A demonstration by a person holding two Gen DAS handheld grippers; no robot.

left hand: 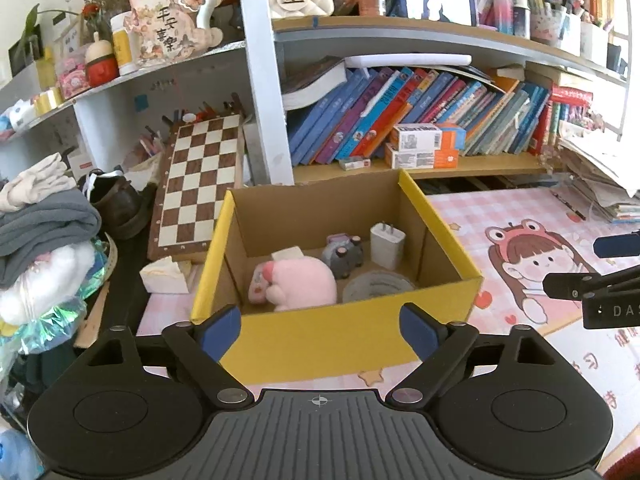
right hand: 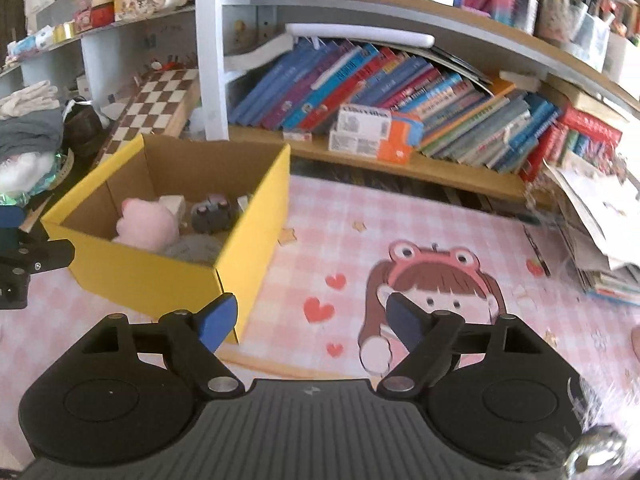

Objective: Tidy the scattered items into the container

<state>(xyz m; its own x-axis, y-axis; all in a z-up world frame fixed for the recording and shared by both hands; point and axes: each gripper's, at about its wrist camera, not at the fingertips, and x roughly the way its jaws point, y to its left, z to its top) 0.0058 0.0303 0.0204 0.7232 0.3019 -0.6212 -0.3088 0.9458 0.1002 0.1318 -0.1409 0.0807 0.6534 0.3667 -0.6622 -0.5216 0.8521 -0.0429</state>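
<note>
A yellow cardboard box (left hand: pixel 320 344) stands open on the pink mat. Inside lie a pink plush toy (left hand: pixel 300 284), a grey toy (left hand: pixel 344 256), a white charger plug (left hand: pixel 387 245) and a grey tape roll (left hand: pixel 378 286). My left gripper (left hand: pixel 324 330) is open and empty, just in front of the box's near wall. My right gripper (right hand: pixel 310 322) is open and empty over the mat, to the right of the box (right hand: pixel 168 272). The plush (right hand: pixel 146 226) and grey toy (right hand: pixel 212 212) also show in the right wrist view.
A bookshelf (left hand: pixel 400 120) with leaning books stands behind the box. A chessboard (left hand: pixel 196 184) leans at the back left, beside folded clothes (left hand: pixel 44 224). A paper stack (right hand: pixel 600 216) lies at the right. The mat (right hand: pixel 400 240) carries a cartoon girl print.
</note>
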